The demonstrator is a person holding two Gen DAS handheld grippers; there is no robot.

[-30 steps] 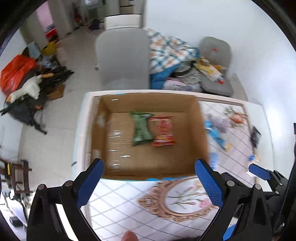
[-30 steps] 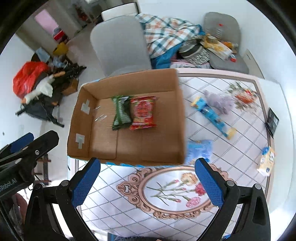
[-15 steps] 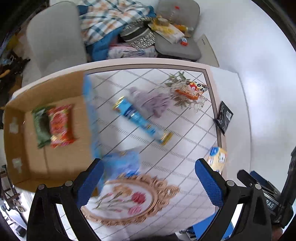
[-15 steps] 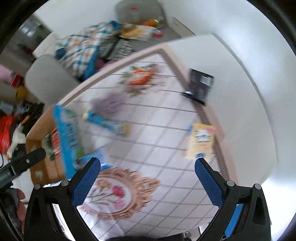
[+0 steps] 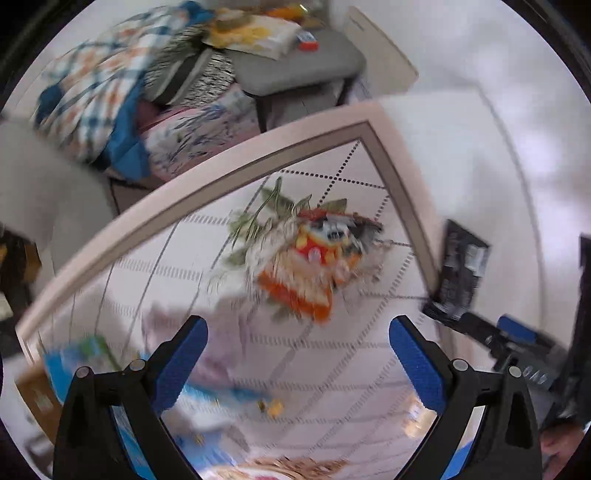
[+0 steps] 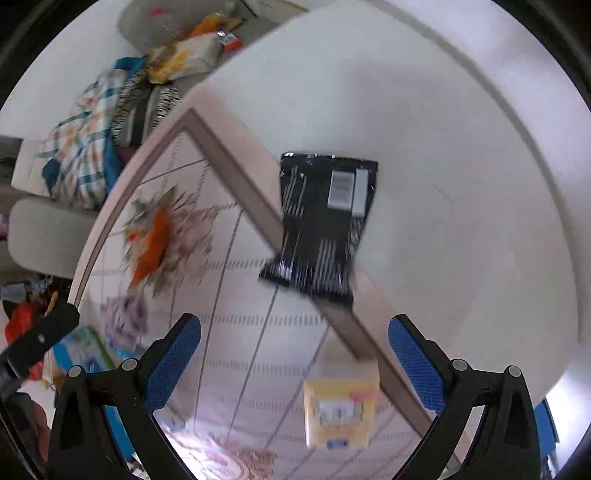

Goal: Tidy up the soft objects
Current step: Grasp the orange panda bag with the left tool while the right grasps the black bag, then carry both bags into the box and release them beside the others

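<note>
Both views are motion-blurred. My left gripper is open and empty above the patterned tablecloth, with an orange-and-white snack packet just ahead of it. A lilac soft thing and a long blue packet lie near its left finger. My right gripper is open and empty. A black packet lies ahead of it across the tablecloth's border, and a yellow packet lies between its fingers. The orange packet and lilac thing show at the left.
The table's far edge runs close ahead, with a white wall at the right. Behind it stand chairs piled with a plaid cloth and other items. The left gripper's body shows at the right wrist view's left edge.
Both grippers have swung right, away from the cardboard box, and closer to the far right part of the table. The box has left both views. Both stay open.
</note>
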